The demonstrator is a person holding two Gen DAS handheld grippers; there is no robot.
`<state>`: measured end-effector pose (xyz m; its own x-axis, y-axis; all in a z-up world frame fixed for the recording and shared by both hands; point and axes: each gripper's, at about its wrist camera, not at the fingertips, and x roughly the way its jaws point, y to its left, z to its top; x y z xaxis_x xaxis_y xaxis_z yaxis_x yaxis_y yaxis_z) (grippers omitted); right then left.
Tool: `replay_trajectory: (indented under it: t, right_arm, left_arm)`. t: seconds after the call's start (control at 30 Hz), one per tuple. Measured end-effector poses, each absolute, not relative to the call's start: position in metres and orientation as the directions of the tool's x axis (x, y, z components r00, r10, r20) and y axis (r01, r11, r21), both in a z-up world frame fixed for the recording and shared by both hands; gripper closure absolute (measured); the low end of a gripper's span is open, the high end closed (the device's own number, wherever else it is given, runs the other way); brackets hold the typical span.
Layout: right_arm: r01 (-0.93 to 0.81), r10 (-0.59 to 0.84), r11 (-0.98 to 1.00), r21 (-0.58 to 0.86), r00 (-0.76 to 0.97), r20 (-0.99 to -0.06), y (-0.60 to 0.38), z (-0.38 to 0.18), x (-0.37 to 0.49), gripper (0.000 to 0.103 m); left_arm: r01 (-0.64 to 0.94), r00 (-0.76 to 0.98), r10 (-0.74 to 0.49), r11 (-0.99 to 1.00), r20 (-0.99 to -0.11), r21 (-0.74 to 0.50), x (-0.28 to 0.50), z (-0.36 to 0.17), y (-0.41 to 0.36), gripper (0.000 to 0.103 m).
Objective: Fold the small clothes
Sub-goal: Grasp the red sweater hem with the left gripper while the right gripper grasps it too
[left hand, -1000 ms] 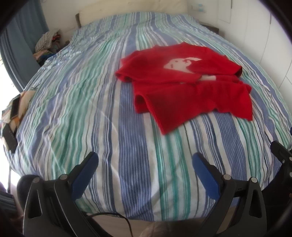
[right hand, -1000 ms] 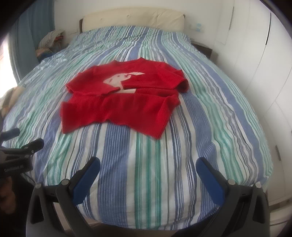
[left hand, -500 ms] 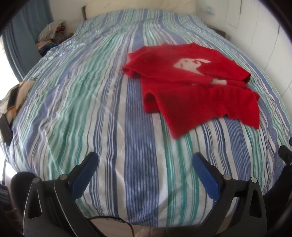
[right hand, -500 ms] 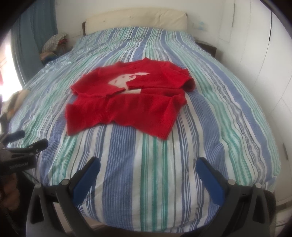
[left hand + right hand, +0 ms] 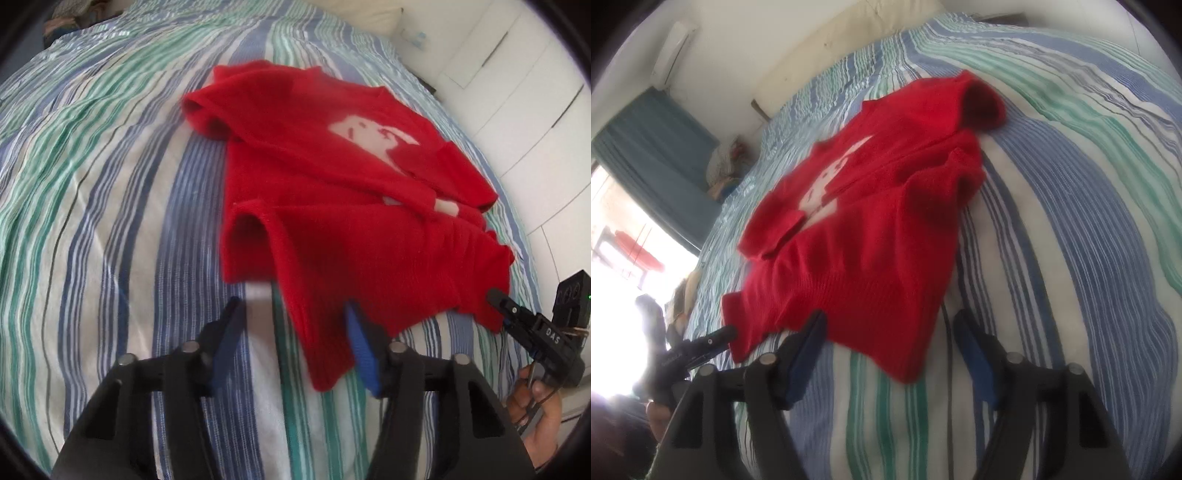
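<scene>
Red knit sweater [image 5: 343, 206] lies rumpled on a striped bedspread [image 5: 122, 206], its ribbed hem nearest both grippers.
Left gripper [image 5: 291, 343] and right gripper [image 5: 890, 347] have just been closing, jaws still apart astride hem corners, pads not yet pressing; beyond, a pale motif and bunched sleeves.

Soft daylight fills both fisheye views, blowing out to white glare at the window [image 5: 617, 325] on the right wrist view's left edge, while motion blur smears the red sweater [image 5: 343, 206] and the striped bedspread [image 5: 110, 192], and black vignetting rounds every bowed corner.
</scene>
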<state>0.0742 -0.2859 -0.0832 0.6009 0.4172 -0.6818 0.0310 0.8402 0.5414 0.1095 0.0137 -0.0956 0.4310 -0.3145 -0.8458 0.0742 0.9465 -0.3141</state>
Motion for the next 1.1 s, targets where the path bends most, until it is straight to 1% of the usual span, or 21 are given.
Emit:
replay_trajectory:
  t: [0.03,0.07,0.13,0.17,0.3,0.37,0.47,0.53,0.57,0.63,0.7,0.77,0.87,0.93,1.0,1.1]
  right_arm:
    - [0.023,0.431,0.832,0.554,0.602,-0.672,-0.286,-0.086,0.079,0.076]
    - [0.040,0.424,0.833,0.551,0.594,-0.684,-0.288,-0.088,0.082,0.098]
    - [0.047,0.447,0.810,0.584,0.595,-0.668,-0.293,-0.082,0.077,0.099]
    - [0.032,0.445,0.817,0.576,0.599,-0.666,-0.294,-0.072,0.070,0.099]
    - [-0.005,0.465,0.824,0.566,0.577,-0.671,-0.307,-0.029,0.029,0.099]
    - [0.008,0.486,0.814,0.581,0.538,-0.688,-0.315,-0.020,0.009,0.099]
    - [0.038,0.464,0.840,0.541,0.467,-0.752,-0.313,-0.031,-0.010,0.099]
    - [0.069,0.425,0.866,0.494,0.418,-0.803,-0.311,-0.051,-0.014,0.099]
    - [0.087,0.404,0.877,0.473,0.400,-0.823,-0.312,-0.061,-0.014,0.099]
    - [0.117,0.347,0.900,0.420,0.388,-0.854,-0.314,-0.071,-0.010,0.099]
    - [0.129,0.359,0.891,0.435,0.387,-0.849,-0.317,-0.069,-0.008,0.099]
    - [0.102,0.345,0.905,0.412,0.391,-0.854,-0.315,-0.058,-0.008,0.099]
    - [0.084,0.337,0.915,0.394,0.378,-0.863,-0.312,-0.049,-0.010,0.099]
    - [0.077,0.302,0.935,0.347,0.344,-0.889,-0.306,-0.060,-0.007,0.099]
    - [0.103,0.263,0.946,0.306,0.305,-0.915,-0.306,-0.084,-0.006,0.099]
    - [0.153,0.299,0.921,0.360,0.318,-0.900,-0.314,-0.100,-0.008,0.100]
  left_arm:
    - [0.078,0.401,-0.334,0.940,-0.853,-0.332,0.111,-0.099,0.014,0.101]
    - [0.066,0.379,-0.367,0.926,-0.850,-0.371,0.111,-0.099,0.018,0.099]
    - [0.055,0.390,-0.408,0.905,-0.825,-0.422,0.102,-0.089,0.035,0.100]
    - [0.069,0.399,-0.424,0.898,-0.813,-0.434,0.094,-0.080,0.043,0.100]
    - [0.162,0.367,-0.517,0.854,-0.773,-0.494,0.052,-0.049,0.068,0.100]
    - [0.212,0.335,-0.532,0.847,-0.778,-0.488,0.031,-0.043,0.066,0.100]
    - [0.214,0.288,-0.485,0.873,-0.826,-0.438,0.016,-0.061,0.054,0.100]
    - [0.172,0.247,-0.451,0.891,-0.857,-0.420,0.016,-0.084,0.049,0.100]
    - [0.151,0.233,-0.455,0.890,-0.860,-0.430,0.015,-0.091,0.049,0.100]
    - [0.135,0.243,-0.464,0.886,-0.852,-0.444,0.010,-0.088,0.055,0.101]
    - [0.131,0.274,-0.458,0.889,-0.846,-0.439,0.003,-0.077,0.064,0.101]
    - [0.127,0.297,-0.442,0.897,-0.846,-0.424,0.001,-0.067,0.071,0.101]
    - [0.129,0.286,-0.390,0.921,-0.875,-0.369,0.006,-0.080,0.064,0.101]
    - [0.123,0.259,-0.351,0.936,-0.900,-0.330,0.009,-0.099,0.056,0.101]
    - [0.138,0.276,-0.320,0.946,-0.906,-0.293,0.007,-0.106,0.050,0.101]
    - [0.140,0.290,-0.308,0.950,-0.906,-0.279,0.005,-0.104,0.049,0.101]
